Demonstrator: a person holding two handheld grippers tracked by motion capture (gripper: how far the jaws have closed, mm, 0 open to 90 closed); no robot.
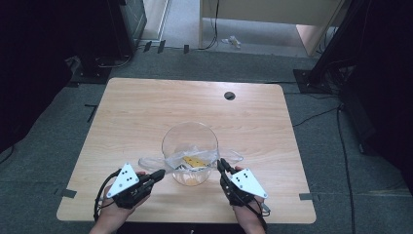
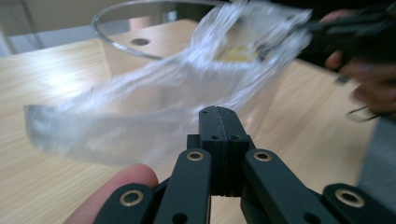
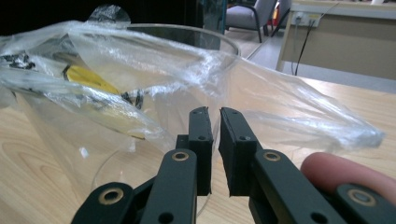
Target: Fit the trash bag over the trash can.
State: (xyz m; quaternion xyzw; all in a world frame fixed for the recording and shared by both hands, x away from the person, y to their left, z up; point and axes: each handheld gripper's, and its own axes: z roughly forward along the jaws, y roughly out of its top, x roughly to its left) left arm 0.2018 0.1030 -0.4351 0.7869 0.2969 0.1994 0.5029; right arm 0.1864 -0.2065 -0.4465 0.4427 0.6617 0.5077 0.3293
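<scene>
High view: both tongs sit near the tabletop's (image 1: 146, 107) front edge; left tongs (image 1: 158, 174) clamp the plastic bag (image 1: 195, 158), right tongs (image 1: 221, 165) nearly closed at its other edge beside the glass bowl (image 1: 190, 141).

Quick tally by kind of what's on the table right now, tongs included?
Glass bowl: 1
Clear plastic bag: 1
Yellow item inside the bag: 1
Tongs: 2, left tongs and right tongs, each at one end of the bag
Total: 5
</scene>
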